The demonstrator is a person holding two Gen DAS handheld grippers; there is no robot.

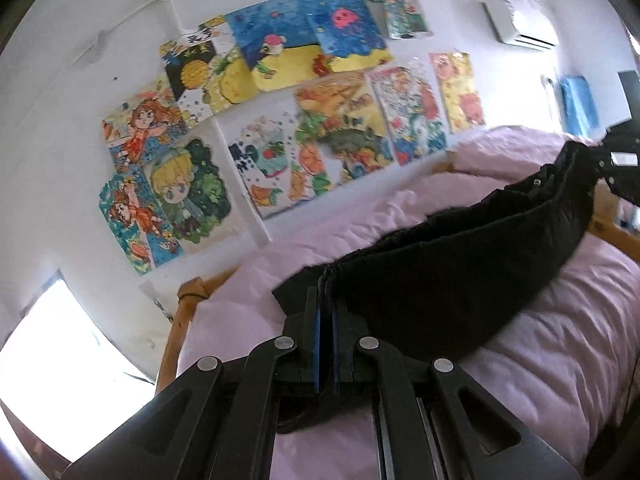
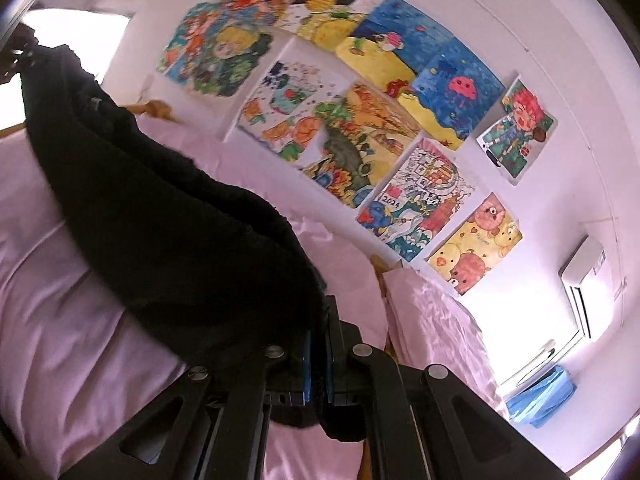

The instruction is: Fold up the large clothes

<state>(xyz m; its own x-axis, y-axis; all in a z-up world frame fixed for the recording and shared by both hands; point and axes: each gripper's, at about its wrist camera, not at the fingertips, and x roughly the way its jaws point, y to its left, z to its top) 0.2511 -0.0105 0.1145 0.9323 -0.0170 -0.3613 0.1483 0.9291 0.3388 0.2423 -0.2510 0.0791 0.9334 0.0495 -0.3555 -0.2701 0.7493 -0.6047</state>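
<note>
A large black garment (image 1: 460, 264) hangs stretched between both grippers above a bed with a pink cover (image 1: 560, 340). My left gripper (image 1: 326, 284) is shut on one end of the garment's upper edge. The other gripper (image 1: 620, 164) shows at the far right of this view, holding the opposite end. In the right wrist view the black garment (image 2: 160, 220) runs from my right gripper (image 2: 320, 308), shut on its edge, up to the left gripper (image 2: 20, 56) at the top left. The cloth sags in the middle and hangs down toward the pink cover (image 2: 60, 320).
Several colourful drawings (image 1: 280, 120) cover the white wall behind the bed. A wooden bed frame (image 1: 192, 292) runs along the wall. An air conditioner (image 1: 520, 24) is mounted high at the right. A pink pillow (image 2: 436, 328) lies near the wall. A bright window (image 1: 60, 360) is at left.
</note>
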